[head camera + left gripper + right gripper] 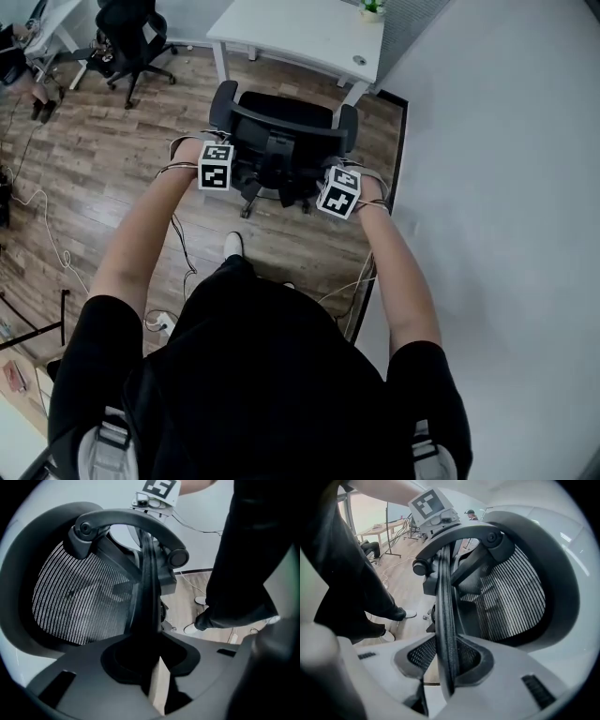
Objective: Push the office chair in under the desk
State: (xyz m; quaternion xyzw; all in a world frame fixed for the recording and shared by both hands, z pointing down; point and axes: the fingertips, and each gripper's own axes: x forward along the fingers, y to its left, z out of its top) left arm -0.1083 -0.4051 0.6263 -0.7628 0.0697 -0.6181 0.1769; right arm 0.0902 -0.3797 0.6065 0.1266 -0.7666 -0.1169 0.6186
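Observation:
A black office chair [281, 141] with a mesh backrest stands just in front of the white desk [300, 37], its seat facing the desk. My left gripper [225, 161] is shut on the left edge of the backrest frame [149, 597], which runs upright between its jaws [150, 665]. On the opposite edge of the frame [446, 620] my right gripper [334, 184] is shut too, with the rim seated between its jaws [446, 667]. Each gripper view shows the other gripper's marker cube [159, 487] [429, 504] across the backrest top.
A white wall [497, 187] runs close along the right. Cables [47, 225] trail over the wooden floor at the left. A second black chair [131, 37] and another desk [47, 23] stand at the far left. A small plant [373, 7] sits on the desk.

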